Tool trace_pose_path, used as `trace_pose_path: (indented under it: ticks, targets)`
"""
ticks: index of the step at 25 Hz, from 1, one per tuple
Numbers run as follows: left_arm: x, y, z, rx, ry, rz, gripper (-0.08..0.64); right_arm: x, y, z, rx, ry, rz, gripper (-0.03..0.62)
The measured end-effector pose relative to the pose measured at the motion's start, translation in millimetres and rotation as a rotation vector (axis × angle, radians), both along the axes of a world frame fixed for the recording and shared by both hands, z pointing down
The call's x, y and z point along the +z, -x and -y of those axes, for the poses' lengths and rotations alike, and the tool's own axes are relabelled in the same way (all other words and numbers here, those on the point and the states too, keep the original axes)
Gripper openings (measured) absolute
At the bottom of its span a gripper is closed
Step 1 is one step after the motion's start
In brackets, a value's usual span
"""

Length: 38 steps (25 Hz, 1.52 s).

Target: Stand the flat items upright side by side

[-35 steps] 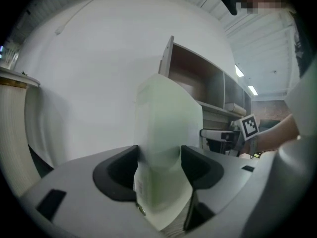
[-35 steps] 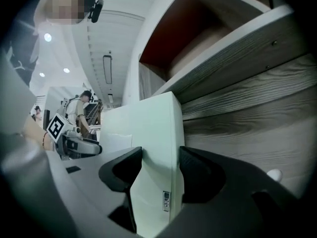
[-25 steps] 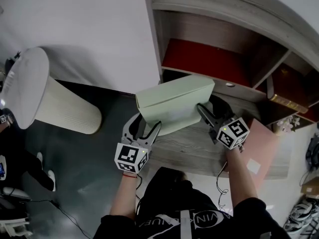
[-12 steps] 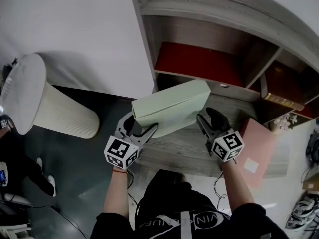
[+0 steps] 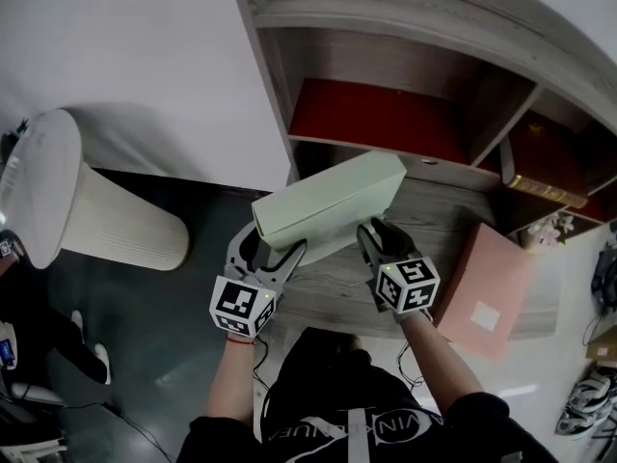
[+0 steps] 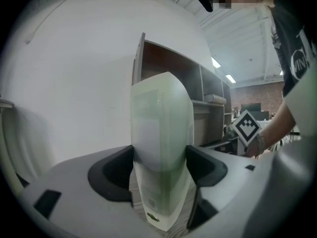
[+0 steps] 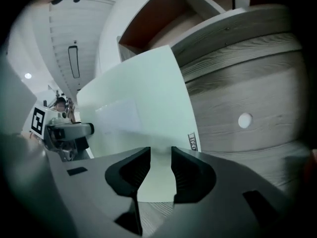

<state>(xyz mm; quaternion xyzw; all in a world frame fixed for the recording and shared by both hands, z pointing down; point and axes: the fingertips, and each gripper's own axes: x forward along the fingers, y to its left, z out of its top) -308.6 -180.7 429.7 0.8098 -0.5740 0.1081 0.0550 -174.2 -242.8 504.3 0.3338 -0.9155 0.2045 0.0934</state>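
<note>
A pale green flat box (image 5: 328, 205) hangs tilted over the grey wooden shelf board (image 5: 453, 205), its long edge rising to the right. My left gripper (image 5: 278, 240) is shut on its thick left end; in the left gripper view the box (image 6: 161, 128) fills the gap between the pads, and those jaws have just been opening a little. My right gripper (image 5: 379, 231) is under the box's lower right edge, and its jaws have just been closing. In the right gripper view a thin edge of the box (image 7: 138, 108) fills the gap between its pads.
A pink flat box (image 5: 482, 287) lies on the shelf board at the right. A red item (image 5: 386, 119) fills the cubby behind, and a dark book with a gold edge (image 5: 545, 167) stands in the right cubby. A white ribbed cylinder (image 5: 87, 210) stands on the dark floor at left.
My right gripper has come down and to the left along the box's lower edge. The box has tilted a little more. My left gripper has stayed at the box's left end.
</note>
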Motion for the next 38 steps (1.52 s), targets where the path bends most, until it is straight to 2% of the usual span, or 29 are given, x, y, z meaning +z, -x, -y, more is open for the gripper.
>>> trace_pose_path:
  ticks: [2, 8, 12, 14, 19, 28, 38]
  targets:
    - [0.3, -0.4, 2.0, -0.036, -0.003, -0.004, 0.33, 0.9, 4.3, 9.7, 0.016, -0.021, -0.027, 0.11]
    - [-1.3, 3.0, 11.6, -0.152, 0.007, -0.015, 0.33, -3.2, 23.2, 36.3, 0.014, -0.039, -0.026, 0.067]
    - [-1.0, -11.2, 9.7, -0.112, -0.003, 0.03, 0.296, -2.1, 31.8, 56.9, 0.034, -0.024, -0.013, 0.006]
    - [-0.8, -17.6, 8.9, -0.097, -0.004, 0.049, 0.279, -1.0, 38.3, 64.5, 0.019, -0.012, -0.002, -0.002]
    - [-1.5, -18.0, 8.3, -0.112, -0.007, 0.015, 0.268, -0.8, 57.3, 73.4, -0.034, 0.003, 0.03, -0.008]
    - [-1.0, -17.1, 2.2, -0.096, -0.021, 0.0, 0.256, -0.4, 88.1, 78.9, -0.096, 0.025, 0.063, -0.009]
    - [-2.0, -14.8, 5.0, -0.081, -0.033, -0.022, 0.258, -3.8, 93.0, 97.2, -0.036, 0.048, 0.08, -0.009]
